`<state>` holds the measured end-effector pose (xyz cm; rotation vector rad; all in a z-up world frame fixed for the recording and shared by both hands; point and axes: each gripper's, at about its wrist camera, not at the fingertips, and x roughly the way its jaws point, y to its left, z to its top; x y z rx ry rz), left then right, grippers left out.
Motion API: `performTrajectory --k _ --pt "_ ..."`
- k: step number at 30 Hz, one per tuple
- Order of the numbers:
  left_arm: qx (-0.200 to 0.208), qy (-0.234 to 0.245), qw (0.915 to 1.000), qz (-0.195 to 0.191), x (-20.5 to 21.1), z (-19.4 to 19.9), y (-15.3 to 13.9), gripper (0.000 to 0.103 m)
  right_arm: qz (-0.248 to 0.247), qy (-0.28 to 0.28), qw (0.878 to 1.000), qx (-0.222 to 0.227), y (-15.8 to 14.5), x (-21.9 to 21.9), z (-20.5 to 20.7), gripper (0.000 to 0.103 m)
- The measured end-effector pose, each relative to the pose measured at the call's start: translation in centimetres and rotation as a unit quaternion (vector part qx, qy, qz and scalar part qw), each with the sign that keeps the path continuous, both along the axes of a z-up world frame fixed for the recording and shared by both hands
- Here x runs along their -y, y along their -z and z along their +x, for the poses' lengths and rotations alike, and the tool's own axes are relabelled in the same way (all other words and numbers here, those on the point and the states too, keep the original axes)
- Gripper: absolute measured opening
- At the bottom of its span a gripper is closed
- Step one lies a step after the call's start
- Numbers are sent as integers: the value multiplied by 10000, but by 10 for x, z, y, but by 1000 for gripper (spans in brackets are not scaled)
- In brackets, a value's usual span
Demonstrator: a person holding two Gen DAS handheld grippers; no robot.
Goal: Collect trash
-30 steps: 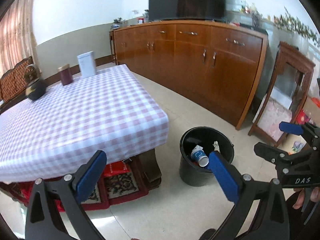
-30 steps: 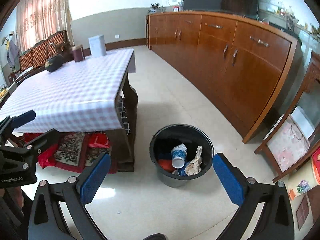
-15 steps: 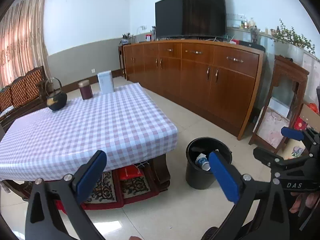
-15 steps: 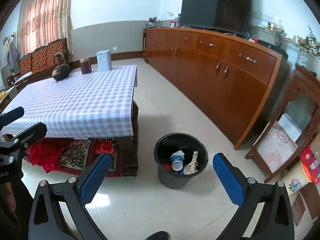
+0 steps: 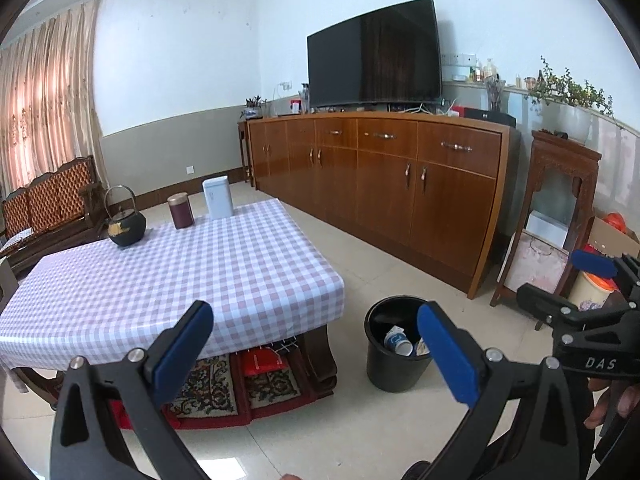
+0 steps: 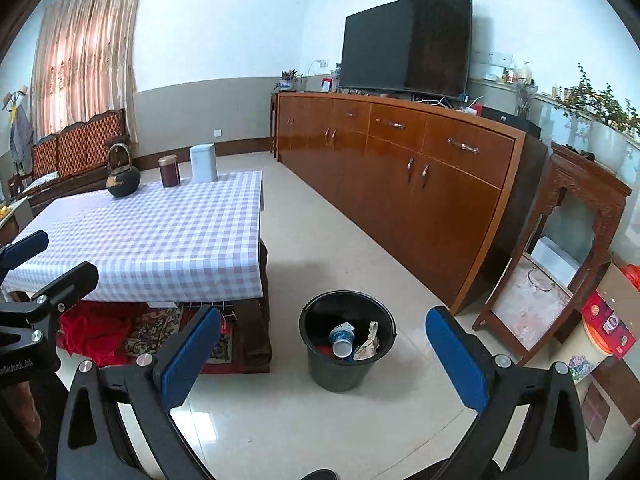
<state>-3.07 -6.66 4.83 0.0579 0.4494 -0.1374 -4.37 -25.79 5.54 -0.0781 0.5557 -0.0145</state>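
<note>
A black trash bin (image 6: 347,364) stands on the tiled floor beside the low table; it also shows in the left wrist view (image 5: 394,364). Inside lie a white and blue paper cup (image 6: 341,342), crumpled paper (image 6: 370,344) and something red. My left gripper (image 5: 316,344) is open and empty, well above and back from the bin. My right gripper (image 6: 324,346) is open and empty, also raised, with the bin seen between its fingers. Each gripper shows at the edge of the other's view.
A low table with a checked cloth (image 5: 168,280) carries a black kettle (image 5: 126,228), a maroon canister (image 5: 181,211) and a white box (image 5: 217,197). A long wooden sideboard (image 6: 400,176) with a TV (image 6: 408,44) lines the wall. A carved stand (image 6: 560,264) and boxes sit at the right.
Both grippers have risen and tilted up away from the bin, so the bin looks smaller and lower. Both stay open and empty.
</note>
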Motion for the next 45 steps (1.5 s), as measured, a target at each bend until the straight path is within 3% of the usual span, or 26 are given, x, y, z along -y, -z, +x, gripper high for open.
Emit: performTrajectory --k 45 --pt "68 29 9999 -151 4 -11 -3 103 84 98 9997 183 -5 3 -10 103"
